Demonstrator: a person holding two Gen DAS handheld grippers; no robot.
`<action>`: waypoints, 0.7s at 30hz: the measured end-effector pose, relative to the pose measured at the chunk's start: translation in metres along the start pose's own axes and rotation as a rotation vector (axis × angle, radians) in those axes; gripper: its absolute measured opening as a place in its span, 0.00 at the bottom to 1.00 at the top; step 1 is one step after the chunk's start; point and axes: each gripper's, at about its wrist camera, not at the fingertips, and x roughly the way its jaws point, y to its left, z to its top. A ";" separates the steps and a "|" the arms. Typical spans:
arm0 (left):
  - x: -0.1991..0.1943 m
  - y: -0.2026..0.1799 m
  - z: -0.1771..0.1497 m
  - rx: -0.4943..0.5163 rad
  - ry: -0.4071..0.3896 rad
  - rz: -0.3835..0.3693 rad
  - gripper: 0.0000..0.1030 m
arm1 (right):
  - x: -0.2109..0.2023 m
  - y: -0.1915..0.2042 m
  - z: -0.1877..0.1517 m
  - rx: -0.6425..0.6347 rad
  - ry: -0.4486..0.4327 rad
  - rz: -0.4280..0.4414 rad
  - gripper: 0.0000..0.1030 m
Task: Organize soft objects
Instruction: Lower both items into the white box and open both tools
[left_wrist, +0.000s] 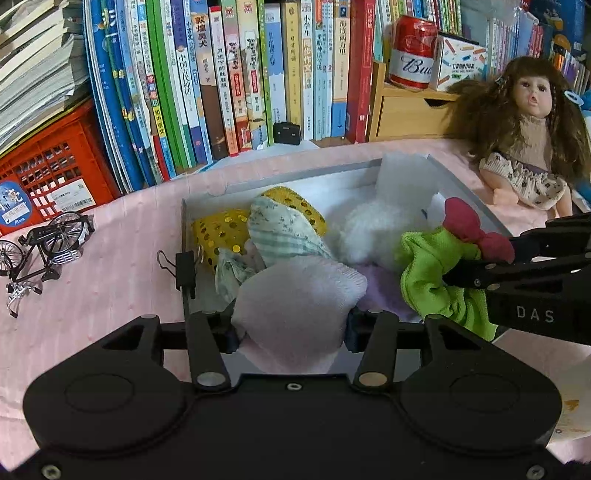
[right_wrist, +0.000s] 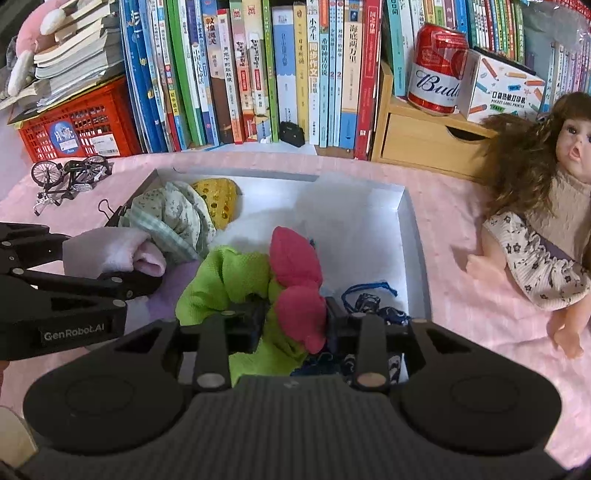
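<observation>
Inside the crowded white box (right_wrist: 406, 221), left gripper (left_wrist: 291, 328) clamps the pink sock (left_wrist: 295, 295), right gripper (right_wrist: 291, 325) seemingly grips the green-and-red cloth (right_wrist: 236, 273).

A: Where is the left wrist camera looking from?
B: It is peering forward and down along its fingers, close over the white box (left_wrist: 465, 192).
A: And the right?
B: It is facing the same way from beside it, sharing the box, doll (right_wrist: 543, 236) and bookshelf (right_wrist: 258, 74).

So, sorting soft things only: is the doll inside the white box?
No, the doll sits on the pink cloth outside the white box.
</observation>
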 end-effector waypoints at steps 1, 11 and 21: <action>0.001 0.000 0.000 0.001 0.002 0.000 0.47 | 0.001 0.000 0.000 0.000 0.003 -0.001 0.40; 0.008 0.005 0.001 -0.028 0.027 -0.017 0.49 | 0.008 0.003 0.001 -0.005 0.038 -0.008 0.45; 0.009 0.008 0.002 -0.038 0.041 -0.022 0.54 | 0.010 0.004 0.002 -0.015 0.051 -0.007 0.54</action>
